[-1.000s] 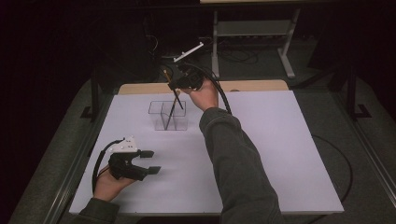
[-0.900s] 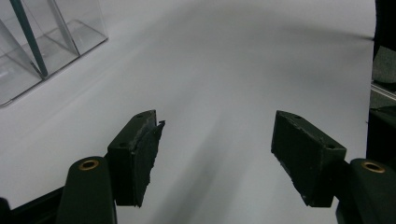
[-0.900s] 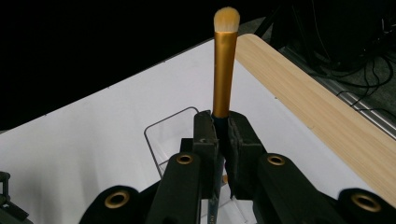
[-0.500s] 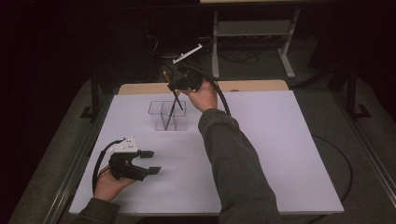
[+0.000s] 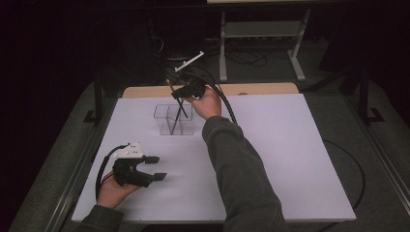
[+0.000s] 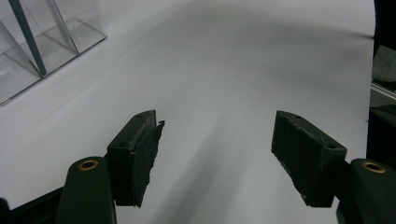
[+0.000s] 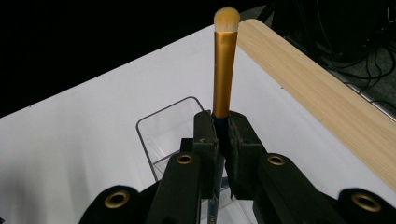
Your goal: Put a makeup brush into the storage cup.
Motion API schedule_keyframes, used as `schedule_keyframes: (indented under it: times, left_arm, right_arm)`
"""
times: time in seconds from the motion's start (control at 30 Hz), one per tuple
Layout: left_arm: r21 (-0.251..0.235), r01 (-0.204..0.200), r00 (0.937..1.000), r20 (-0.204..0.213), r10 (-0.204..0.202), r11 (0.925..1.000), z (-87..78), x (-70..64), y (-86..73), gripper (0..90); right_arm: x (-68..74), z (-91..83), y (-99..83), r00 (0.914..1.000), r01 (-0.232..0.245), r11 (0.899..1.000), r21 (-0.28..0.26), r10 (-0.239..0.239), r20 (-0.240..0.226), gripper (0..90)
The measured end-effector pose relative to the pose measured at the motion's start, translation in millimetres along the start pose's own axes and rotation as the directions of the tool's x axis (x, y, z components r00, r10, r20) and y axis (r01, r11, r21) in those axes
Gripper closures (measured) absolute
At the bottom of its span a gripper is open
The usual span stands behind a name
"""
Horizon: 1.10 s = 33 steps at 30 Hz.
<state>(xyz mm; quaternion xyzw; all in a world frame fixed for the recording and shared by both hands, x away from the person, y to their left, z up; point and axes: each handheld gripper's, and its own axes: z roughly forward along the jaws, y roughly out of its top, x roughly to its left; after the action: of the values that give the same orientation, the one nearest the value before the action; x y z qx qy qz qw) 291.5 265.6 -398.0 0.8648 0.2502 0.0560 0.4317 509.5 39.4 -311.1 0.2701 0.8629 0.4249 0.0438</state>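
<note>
My right tongs (image 7: 223,140) are squeezed tight on a makeup brush (image 7: 223,70). The brush leans with its bottom end down in the clear box (image 5: 174,119) at the far side of the white desk (image 5: 290,145). My left tongs (image 6: 217,158) are wide apart, holding nothing, low at the near left.

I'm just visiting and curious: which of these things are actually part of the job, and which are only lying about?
Part of the job:
- makeup brush, clamped in the right hand-held gripper
- clear divided organizer, with the brush's handle reaching down into it

Just there:
- left hand-held gripper, open and idle above the white table
- metal shelf frame on the floor behind
</note>
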Motion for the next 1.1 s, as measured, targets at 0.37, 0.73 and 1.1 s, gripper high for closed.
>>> schedule_keyframes:
  times: [0.37, 0.73, 1.1]
  left_arm:
    - [0.008, 0.012, 0.9999, 0.004, -0.012, 0.9999, 2.6, -1.1, -0.6, 30.8]
    - [0.013, 0.017, 0.9998, 0.006, -0.017, 0.9998, 3.5, -1.1, -0.9, 30.6]
    - [0.014, 0.014, 0.9999, 0.009, -0.015, 0.9998, 4.1, -0.7, -1.0, 30.4]
  right_arm:
    - [-0.8, 3.1, -12.0, 0.9996, -0.027, 1.0, 0.002, 0.027, 0.01, 82.6]
    - [-3.4, 3.5, -21.6, 0.9994, -0.03, 1.0, -0.008, 0.031, 0.014, 82.5]
    - [-6.1, 6.1, -32.1, 0.999, -0.037, 0.999, -0.009, 0.037, 0.023, 82.5]
